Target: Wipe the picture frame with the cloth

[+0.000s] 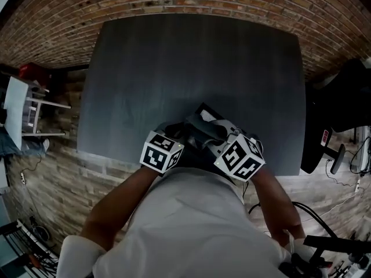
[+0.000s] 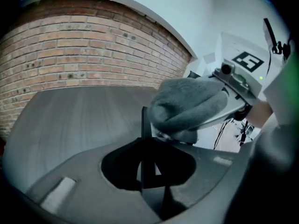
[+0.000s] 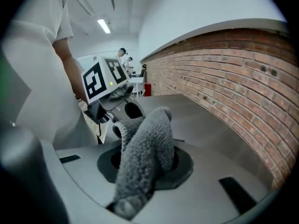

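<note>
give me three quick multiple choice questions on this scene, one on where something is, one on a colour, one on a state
1. Which hand-held gripper has the cloth? A) left B) right C) neither
2. What colour is the cloth? A) red B) yellow C) grey
3. The picture frame is: A) lying flat, untouched B) clamped edge-on between jaws C) snapped in two

Key:
1 B: the right hand-held gripper is shut on it in its own view.
2 C: its fluffy pile reads grey in both gripper views.
3 B: the left hand-held gripper grips its thin dark edge.
</note>
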`<state>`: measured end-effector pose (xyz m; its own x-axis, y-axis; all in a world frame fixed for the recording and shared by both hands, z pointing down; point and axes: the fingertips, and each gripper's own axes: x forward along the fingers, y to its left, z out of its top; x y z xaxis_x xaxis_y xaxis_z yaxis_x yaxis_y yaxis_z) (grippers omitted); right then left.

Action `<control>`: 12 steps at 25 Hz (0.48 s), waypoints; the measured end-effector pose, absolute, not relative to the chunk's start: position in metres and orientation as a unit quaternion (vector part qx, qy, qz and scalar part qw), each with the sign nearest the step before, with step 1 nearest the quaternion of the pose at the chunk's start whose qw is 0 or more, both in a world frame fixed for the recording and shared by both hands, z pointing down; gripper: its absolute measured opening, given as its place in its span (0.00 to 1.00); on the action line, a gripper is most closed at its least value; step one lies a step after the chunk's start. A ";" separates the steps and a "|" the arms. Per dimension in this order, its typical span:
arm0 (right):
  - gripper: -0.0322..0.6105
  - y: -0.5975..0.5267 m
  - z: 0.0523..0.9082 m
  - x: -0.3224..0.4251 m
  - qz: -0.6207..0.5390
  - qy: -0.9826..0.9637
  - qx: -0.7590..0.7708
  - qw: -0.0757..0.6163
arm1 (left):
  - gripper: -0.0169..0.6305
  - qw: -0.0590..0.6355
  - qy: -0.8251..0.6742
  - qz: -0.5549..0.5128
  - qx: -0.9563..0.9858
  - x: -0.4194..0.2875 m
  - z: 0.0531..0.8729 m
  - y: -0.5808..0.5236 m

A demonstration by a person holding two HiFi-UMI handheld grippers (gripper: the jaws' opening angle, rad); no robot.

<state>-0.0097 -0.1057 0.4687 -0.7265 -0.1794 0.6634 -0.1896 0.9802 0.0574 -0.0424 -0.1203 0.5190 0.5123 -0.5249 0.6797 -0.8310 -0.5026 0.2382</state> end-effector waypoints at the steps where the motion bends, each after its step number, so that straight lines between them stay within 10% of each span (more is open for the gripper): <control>1: 0.18 -0.103 0.472 -0.016 -0.005 -0.924 0.093 0.371 | 0.14 0.273 -0.405 0.277 0.827 -0.042 0.517 -0.118; 12: 0.18 -0.137 0.469 -0.012 0.008 -0.894 0.167 0.417 | 0.14 0.248 -0.354 0.269 0.861 -0.051 0.502 -0.109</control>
<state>-0.0119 -0.1370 0.4695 -0.5970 -0.2907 0.7477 -0.3047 0.9444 0.1239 -0.0513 -0.1086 0.5018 0.6047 -0.4762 0.6385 -0.7432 -0.6257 0.2371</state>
